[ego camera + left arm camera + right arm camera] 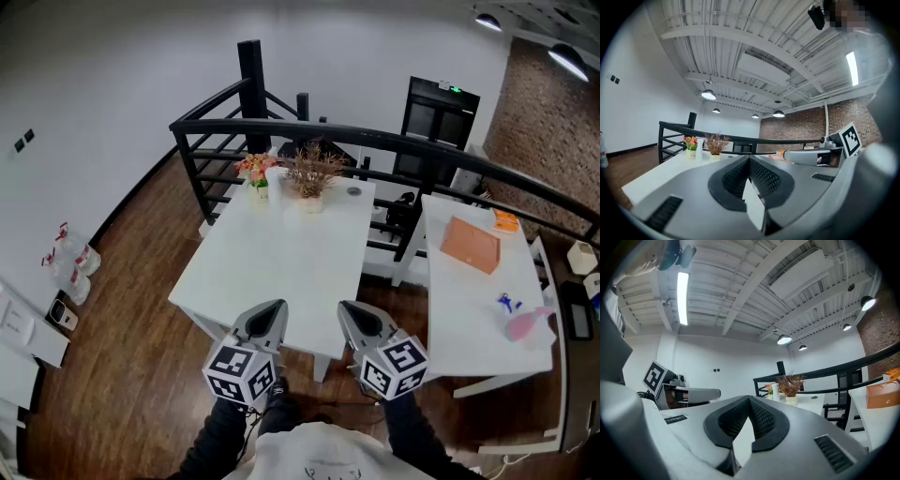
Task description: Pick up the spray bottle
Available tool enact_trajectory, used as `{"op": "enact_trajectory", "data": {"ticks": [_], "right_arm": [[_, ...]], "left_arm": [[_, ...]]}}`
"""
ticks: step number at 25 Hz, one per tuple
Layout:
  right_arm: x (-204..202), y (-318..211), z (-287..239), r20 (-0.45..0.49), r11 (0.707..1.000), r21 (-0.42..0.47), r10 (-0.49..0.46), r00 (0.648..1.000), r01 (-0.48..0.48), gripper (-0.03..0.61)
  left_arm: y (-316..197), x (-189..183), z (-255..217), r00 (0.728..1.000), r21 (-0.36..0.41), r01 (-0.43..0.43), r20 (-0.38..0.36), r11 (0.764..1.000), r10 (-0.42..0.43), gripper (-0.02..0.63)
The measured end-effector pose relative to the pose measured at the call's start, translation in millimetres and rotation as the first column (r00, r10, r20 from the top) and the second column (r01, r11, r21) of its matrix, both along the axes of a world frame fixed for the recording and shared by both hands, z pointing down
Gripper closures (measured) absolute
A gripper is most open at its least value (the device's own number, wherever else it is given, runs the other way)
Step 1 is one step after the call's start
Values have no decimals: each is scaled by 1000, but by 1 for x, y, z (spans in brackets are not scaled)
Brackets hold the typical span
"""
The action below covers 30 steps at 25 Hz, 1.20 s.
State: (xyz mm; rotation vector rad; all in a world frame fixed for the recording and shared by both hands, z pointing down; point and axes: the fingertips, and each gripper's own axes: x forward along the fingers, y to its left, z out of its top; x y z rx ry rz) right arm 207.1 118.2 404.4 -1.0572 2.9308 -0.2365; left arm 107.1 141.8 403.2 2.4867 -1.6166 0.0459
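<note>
A slim white bottle (275, 176) stands at the far end of the white table (281, 272), between a pot of orange flowers (255, 172) and a dried brown plant (311, 176). The same bottle (699, 149) shows small in the left gripper view, and the bottle (775, 391) also appears in the right gripper view. My left gripper (273, 310) and right gripper (351, 311) hover side by side over the table's near edge, far from the bottle. Both are shut with nothing between the jaws; the left gripper (750, 160) and right gripper (750, 402) point about level towards the table's far end.
A black railing (375, 141) runs behind the table. A second white table (469, 309) on the right carries an orange box (471, 244), a small blue item (508, 302) and a pink item (530, 323). Red-and-white bottles (67, 255) stand on the wooden floor by the left wall.
</note>
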Motion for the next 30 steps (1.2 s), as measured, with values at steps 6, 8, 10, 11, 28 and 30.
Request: {"op": "enact_trajectory", "data": {"ticks": [6,8,10,11,28,30], "right_arm": [[-16,-35,-4,7,1000,17,0,1000,0,600],[-26,-53,-4,7,1000,20,12,1000,-13,600],[-35,-75,-3,3,999,19,28,1000,-28,600],[-40,-88,-3,2,999,18,33,999,-33,600],[-208,-310,-10,-44,987,-2,159,986,-160,600],[-222,-328,-8,-42,983,-5,181,983,-182,600]], "left_arm": [[-38,-11,2,1000,0,-17,3,1000,17,624],[-57,-18,5,999,-8,-34,4,999,35,624],[-80,-25,8,998,-21,-57,6,998,57,624],[-93,-29,8,998,-25,-67,8,997,67,624],[-326,-194,8,982,-70,-187,12,980,188,624],[-346,-207,13,979,-81,-199,15,977,201,624]]}}
